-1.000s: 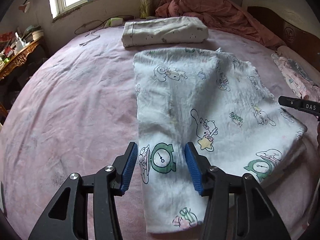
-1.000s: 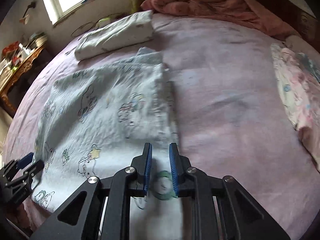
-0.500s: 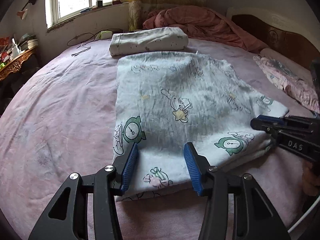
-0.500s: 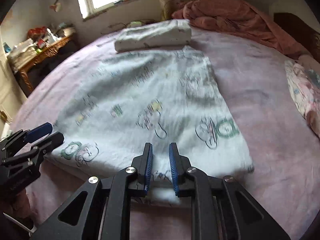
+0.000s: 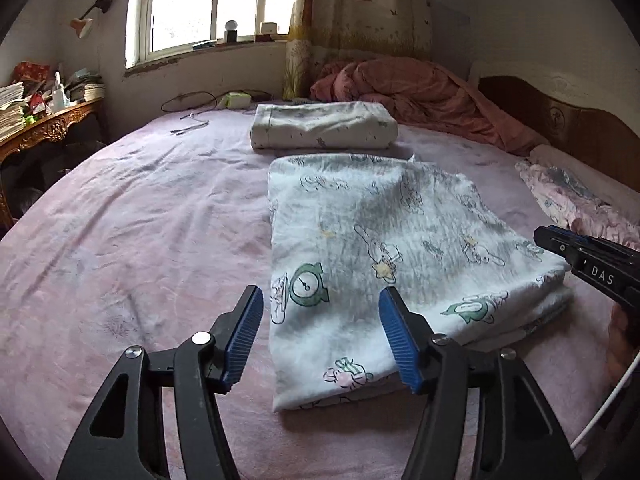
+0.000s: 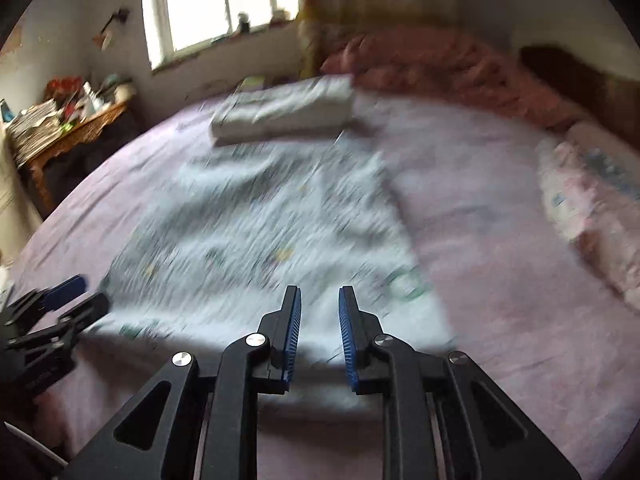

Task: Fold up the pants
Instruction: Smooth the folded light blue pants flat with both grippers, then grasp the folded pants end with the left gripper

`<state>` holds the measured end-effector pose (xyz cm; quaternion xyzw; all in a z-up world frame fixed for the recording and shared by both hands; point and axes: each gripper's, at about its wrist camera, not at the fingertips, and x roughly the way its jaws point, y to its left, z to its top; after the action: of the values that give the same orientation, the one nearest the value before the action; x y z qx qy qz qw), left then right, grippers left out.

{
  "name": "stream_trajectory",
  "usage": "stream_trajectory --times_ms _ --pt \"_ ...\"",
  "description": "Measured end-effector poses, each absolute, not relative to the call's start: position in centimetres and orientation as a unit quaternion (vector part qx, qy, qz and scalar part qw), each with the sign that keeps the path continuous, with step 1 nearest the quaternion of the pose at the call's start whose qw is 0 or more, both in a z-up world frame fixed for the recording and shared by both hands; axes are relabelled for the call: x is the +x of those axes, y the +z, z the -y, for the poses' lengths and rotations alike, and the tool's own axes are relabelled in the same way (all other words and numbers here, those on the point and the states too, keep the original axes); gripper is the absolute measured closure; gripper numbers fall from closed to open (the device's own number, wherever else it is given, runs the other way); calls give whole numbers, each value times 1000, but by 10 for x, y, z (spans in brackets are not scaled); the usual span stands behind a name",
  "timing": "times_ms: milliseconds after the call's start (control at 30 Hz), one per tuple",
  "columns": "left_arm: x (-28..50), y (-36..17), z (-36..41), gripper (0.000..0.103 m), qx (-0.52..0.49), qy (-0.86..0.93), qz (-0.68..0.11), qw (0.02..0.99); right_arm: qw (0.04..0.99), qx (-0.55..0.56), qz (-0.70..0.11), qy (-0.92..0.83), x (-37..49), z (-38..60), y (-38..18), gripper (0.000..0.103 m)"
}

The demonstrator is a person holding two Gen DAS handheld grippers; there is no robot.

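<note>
Pants (image 5: 384, 248), folded, flat on bed (image 5: 140, 220): released by right gripper (image 6: 319, 334), now parted and withdrawn like wide-open left gripper (image 5: 320, 330); fold judged complete.

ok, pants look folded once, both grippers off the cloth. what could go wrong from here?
1. The pants have a loose layer sticking out at the near right edge; another fold could trap it unevenly.
2. The folded cloth lies close behind; a forward fold may land on it.
3. The right wrist view is blurred, so the right gripper may grab badly.
</note>
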<state>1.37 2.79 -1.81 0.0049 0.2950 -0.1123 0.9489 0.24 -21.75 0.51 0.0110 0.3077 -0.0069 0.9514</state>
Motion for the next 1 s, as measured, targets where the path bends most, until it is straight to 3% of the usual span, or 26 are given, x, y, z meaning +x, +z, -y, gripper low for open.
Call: stream_trajectory --times_ms 167,300,333,467,700,1000 --pt "7 -8 -36 24 -9 -108 -255 961 963 15 -268 2 -7 219 18 82" --pt "1 -1 -41 8 -16 -106 -229 968 966 13 -257 7 -9 216 18 48" --pt "0 0 -42 5 -17 -103 -224 969 968 8 -251 3 -10 215 18 45" --pt "-2 1 -44 3 -14 -97 -217 971 969 4 -246 13 -11 214 20 40" --pt "-7 2 -44 3 -8 -93 -208 974 974 -7 -225 12 -17 212 24 18" --pt "-27 16 -43 1 9 -87 -155 984 978 0 -210 0 -22 222 35 18"
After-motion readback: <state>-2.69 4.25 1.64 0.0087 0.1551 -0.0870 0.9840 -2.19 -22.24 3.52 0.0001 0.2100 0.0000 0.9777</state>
